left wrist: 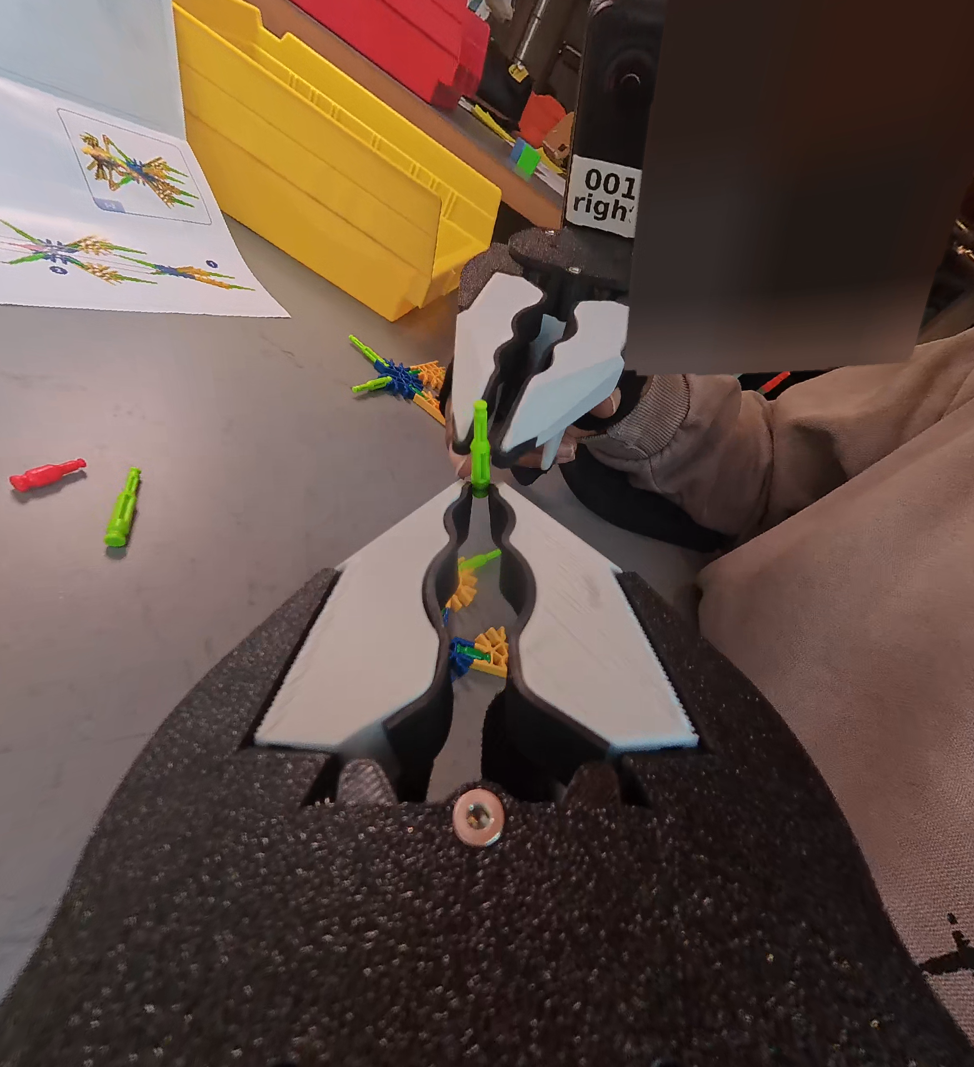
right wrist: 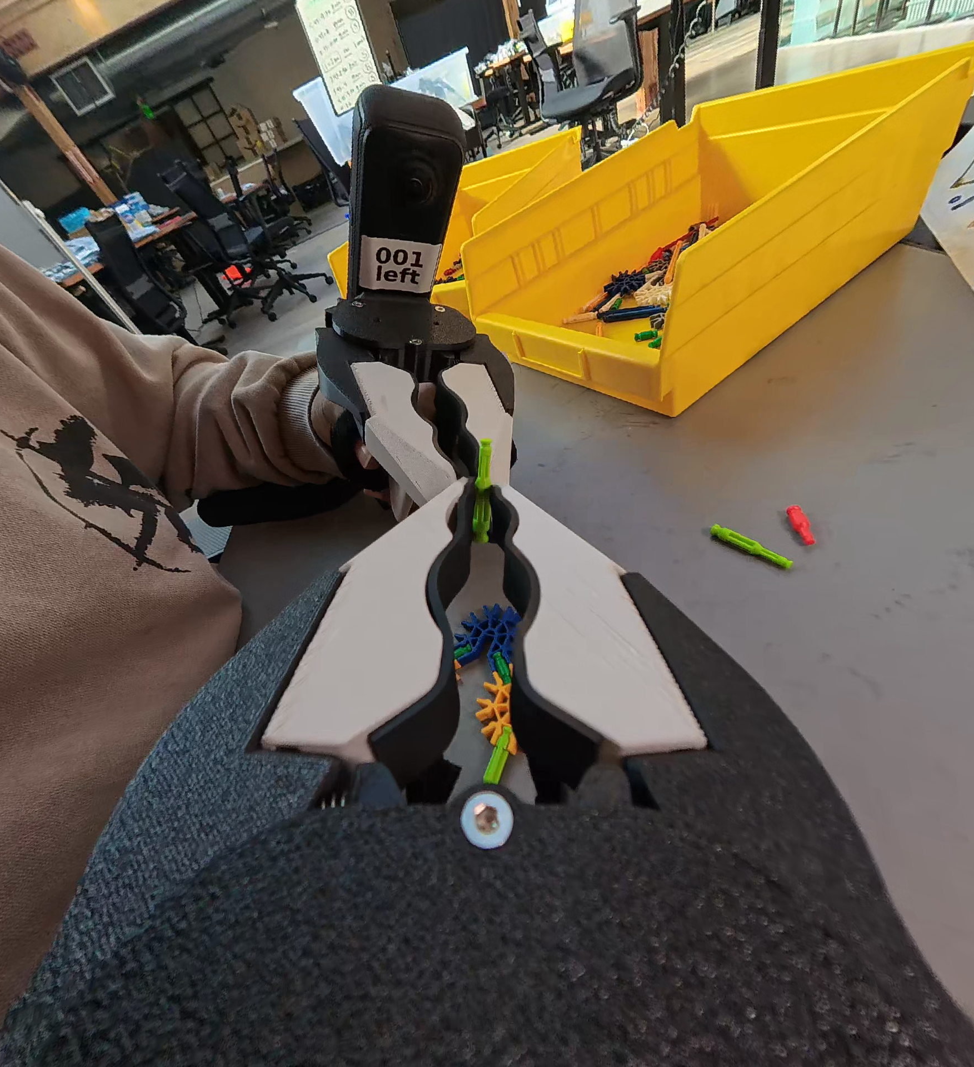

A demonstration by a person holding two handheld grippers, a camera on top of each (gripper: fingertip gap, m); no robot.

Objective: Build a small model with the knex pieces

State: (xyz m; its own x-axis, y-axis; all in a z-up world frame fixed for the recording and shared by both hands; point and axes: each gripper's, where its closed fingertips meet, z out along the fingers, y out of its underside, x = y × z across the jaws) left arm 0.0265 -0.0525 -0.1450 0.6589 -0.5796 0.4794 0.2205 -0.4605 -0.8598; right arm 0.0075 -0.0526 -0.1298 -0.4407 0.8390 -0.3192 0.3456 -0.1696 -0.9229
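A short green rod (left wrist: 480,447) stands in the air between the two grippers, tip to tip above the grey table (left wrist: 213,433). My left gripper (left wrist: 480,491) is shut on the rod's near end. My right gripper (right wrist: 481,491) is shut on the same green rod (right wrist: 481,508), which lies partly inside its jaws and sticks out toward the left gripper's white finger (right wrist: 409,439). The right gripper also shows in the left wrist view (left wrist: 481,450), with the rod's far half between its fingers. Below, a blue and orange connector assembly (right wrist: 490,635) with green rods lies on the table.
A loose green rod (left wrist: 122,508) and a red rod (left wrist: 47,473) lie on the table. Another small assembly (left wrist: 403,375) lies behind the right gripper. Yellow bins (right wrist: 761,231) hold several parts. An instruction sheet (left wrist: 69,173) lies beside them. A person's beige sleeve (left wrist: 819,462) is close. Less than 4 cm separates the two grippers' tips.
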